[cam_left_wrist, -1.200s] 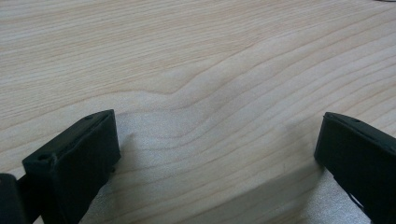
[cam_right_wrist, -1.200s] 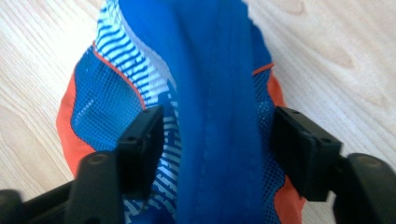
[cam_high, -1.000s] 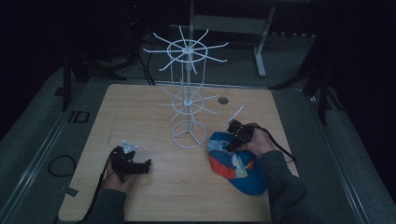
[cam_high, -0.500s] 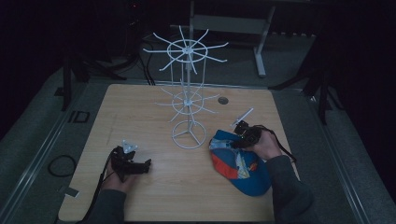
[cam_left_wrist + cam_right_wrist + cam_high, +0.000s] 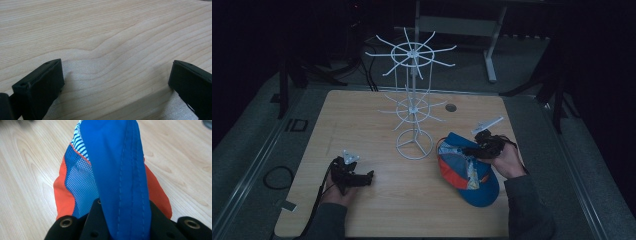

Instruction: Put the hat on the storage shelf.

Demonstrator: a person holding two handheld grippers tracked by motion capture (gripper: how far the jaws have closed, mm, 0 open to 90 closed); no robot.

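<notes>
Two grippers are held over a pale wooden table (image 5: 377, 107), one in each hand of a person whose forearms come in from the bottom of the high view. The right gripper (image 5: 472, 149) is clamped on a cap (image 5: 472, 172) of blue, orange and striped cloth; its jaws have just been closing, and a fold of the blue cloth is pinched between them. In the right gripper view the cap (image 5: 117, 170) is seen rising from between the black jaws of the right gripper (image 5: 125, 227), with blue mesh and an orange panel spread to either side and a striped patch near the top. The cap is placed on the right part of the table, just beside the round base of a white wire stand (image 5: 412, 107), and its near end is raised where it is gripped, while its brim lies toward the person on the wood. The stand is set upright near the middle of the table, with two rings of spokes, the larger one at the top. The left gripper (image 5: 368, 177) is kept low on the left part of the table, well apart from the cap. In the left gripper view its jaws are seen spread wide, and only bare wood grain (image 5: 105, 37) is found between them, so nothing is grasped by the left gripper (image 5: 115, 82).
</notes>
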